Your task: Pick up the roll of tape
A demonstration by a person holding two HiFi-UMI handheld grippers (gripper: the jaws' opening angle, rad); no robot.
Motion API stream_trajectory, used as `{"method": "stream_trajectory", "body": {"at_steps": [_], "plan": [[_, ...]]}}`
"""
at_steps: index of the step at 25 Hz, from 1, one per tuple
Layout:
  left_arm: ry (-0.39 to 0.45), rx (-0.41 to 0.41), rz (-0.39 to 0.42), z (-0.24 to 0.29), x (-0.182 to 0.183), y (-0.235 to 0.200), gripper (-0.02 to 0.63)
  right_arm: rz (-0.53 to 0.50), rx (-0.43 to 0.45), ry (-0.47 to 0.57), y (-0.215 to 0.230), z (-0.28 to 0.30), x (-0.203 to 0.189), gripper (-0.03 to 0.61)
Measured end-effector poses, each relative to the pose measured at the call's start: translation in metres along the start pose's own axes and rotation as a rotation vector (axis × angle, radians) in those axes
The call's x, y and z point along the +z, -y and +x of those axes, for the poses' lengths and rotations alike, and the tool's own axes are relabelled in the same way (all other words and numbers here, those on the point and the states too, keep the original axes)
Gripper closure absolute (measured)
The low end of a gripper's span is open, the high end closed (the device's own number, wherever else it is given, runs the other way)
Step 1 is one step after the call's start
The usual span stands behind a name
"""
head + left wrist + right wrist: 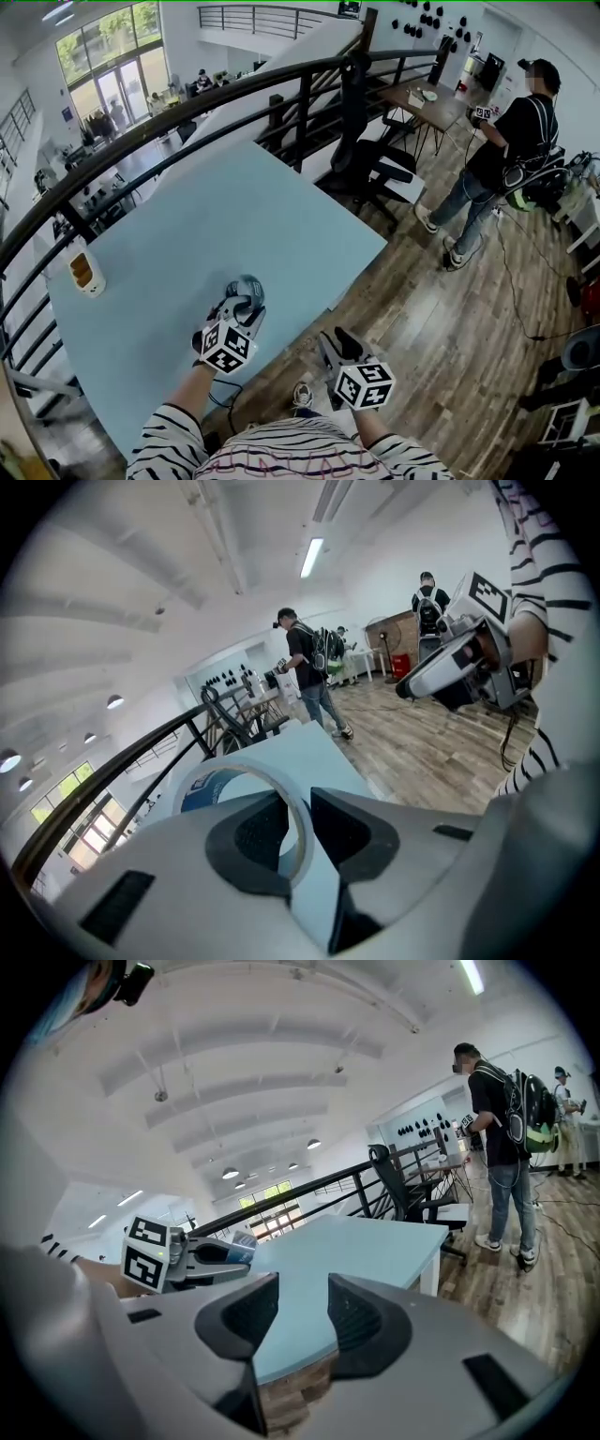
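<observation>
The right gripper [333, 337], jaws wide and empty, hangs beyond the table's [281, 216] near edge. The left gripper [242, 302] clamps the roll of tape [249, 284] over that edge.

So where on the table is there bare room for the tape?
Nearly all of the table is bare, from the small container by the railing to the far corner. Only the near edge is busy: left gripper holding the tape.

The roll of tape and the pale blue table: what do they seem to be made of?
Roll of tape: probably paper masking tape, matte cream band, blue-printed card core inside. Table: smooth pale blue top with a faint sheen, perhaps laminate or painted board; the look leaves it open.
</observation>
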State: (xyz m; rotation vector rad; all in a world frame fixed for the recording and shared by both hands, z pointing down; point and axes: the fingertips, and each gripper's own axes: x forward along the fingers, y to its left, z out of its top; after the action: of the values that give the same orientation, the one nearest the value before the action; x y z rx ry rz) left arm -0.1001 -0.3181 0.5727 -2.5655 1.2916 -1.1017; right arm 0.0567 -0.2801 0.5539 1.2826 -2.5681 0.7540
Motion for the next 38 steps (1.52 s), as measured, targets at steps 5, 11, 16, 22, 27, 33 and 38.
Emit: {"method": "stream_trajectory", "body": {"at_steps": [5,11,16,22,27,33,38], "plan": [[0.077,0.074,-0.087,-0.052,0.001,-0.004,0.522,-0.016,0.003,0.026,-0.028,-0.005,0.003,0.419],[0.138,0.127,-0.173,-0.105,-0.014,0.009,0.522,-0.049,0.012,0.062,-0.063,-0.017,-0.005,0.471],[0.170,0.158,-0.209,-0.148,-0.029,0.018,0.522,-0.074,0.023,0.077,-0.095,-0.022,-0.012,0.505],[0.182,0.195,-0.237,-0.192,-0.052,0.027,0.522,-0.095,0.028,0.090,-0.127,-0.029,-0.023,0.535],[0.202,0.208,-0.267,-0.217,-0.063,0.037,0.522,-0.120,0.037,0.096,-0.148,-0.034,-0.033,0.545],[0.213,0.195,-0.261,-0.244,-0.073,0.052,0.522,-0.147,0.038,0.085,-0.174,-0.043,-0.048,0.549],[0.213,0.189,-0.263,-0.249,-0.083,0.062,0.522,-0.197,0.034,0.075,-0.185,-0.050,-0.058,0.551]]}}
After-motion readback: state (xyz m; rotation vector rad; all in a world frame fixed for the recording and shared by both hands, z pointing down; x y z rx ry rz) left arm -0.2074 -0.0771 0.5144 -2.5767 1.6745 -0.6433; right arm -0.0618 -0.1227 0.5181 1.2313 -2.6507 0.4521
